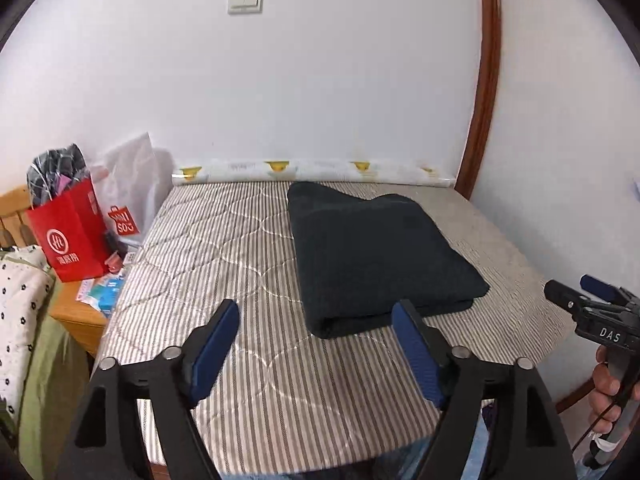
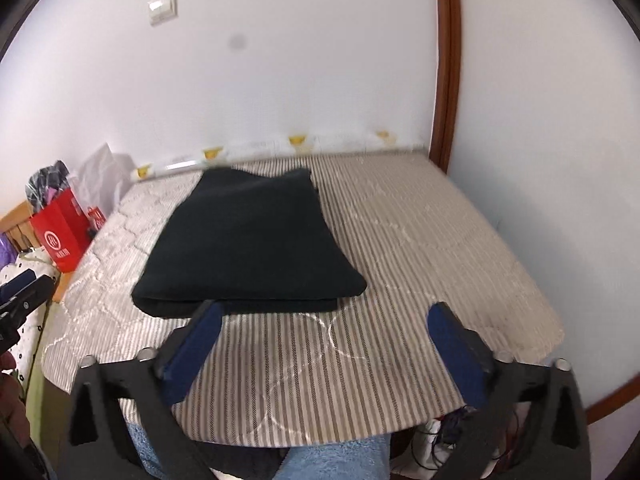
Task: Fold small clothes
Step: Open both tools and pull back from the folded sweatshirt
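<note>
A dark folded garment (image 1: 376, 252) lies flat on the striped mattress (image 1: 224, 264), in a neat rectangle with its folded edge toward me. It also shows in the right wrist view (image 2: 248, 244). My left gripper (image 1: 316, 316) is open and empty, just short of the garment's near edge, a little above the mattress. My right gripper (image 2: 324, 312) is open and empty, near the garment's front right corner. The right gripper (image 1: 576, 292) shows at the right edge of the left wrist view; the left gripper (image 2: 24, 288) shows at the left edge of the right wrist view.
A red paper bag (image 1: 72, 236) and a white plastic bag (image 1: 128, 188) stand on a wooden nightstand (image 1: 76, 312) at the left. A white wall (image 1: 320, 80) runs behind the mattress, with a brown wooden frame (image 1: 486, 80) at the right. A rolled printed sheet (image 1: 312, 170) lies along the wall.
</note>
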The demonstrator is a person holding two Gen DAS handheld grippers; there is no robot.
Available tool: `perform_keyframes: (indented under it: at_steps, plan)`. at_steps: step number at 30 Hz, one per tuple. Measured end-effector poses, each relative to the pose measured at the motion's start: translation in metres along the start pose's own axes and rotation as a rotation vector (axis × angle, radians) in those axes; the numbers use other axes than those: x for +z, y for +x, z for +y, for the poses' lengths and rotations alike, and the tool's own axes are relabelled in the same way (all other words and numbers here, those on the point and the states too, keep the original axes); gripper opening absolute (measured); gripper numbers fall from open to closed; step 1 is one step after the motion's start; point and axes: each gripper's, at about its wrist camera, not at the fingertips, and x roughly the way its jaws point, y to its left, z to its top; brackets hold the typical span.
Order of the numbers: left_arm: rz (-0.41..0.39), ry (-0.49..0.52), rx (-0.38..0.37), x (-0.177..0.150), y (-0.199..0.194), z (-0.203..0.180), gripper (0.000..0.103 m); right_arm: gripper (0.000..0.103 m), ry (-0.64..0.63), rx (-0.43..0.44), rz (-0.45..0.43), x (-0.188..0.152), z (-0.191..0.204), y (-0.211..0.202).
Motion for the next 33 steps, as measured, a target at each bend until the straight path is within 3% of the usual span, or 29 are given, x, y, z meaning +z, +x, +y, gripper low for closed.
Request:
perform_keyframes:
  at_steps: [12, 33]
  plan:
    - [-0.015, 0.001, -0.003, -0.003, -0.032, -0.004, 0.082, 0.103, -0.007, 0.0, -0.017, -0.007, 0.001, -0.036]
    - [-0.029, 0.007, -0.006, -0.006, -0.038, -0.007, 0.084, 0.103, -0.027, -0.023, -0.013, -0.008, 0.011, -0.043]
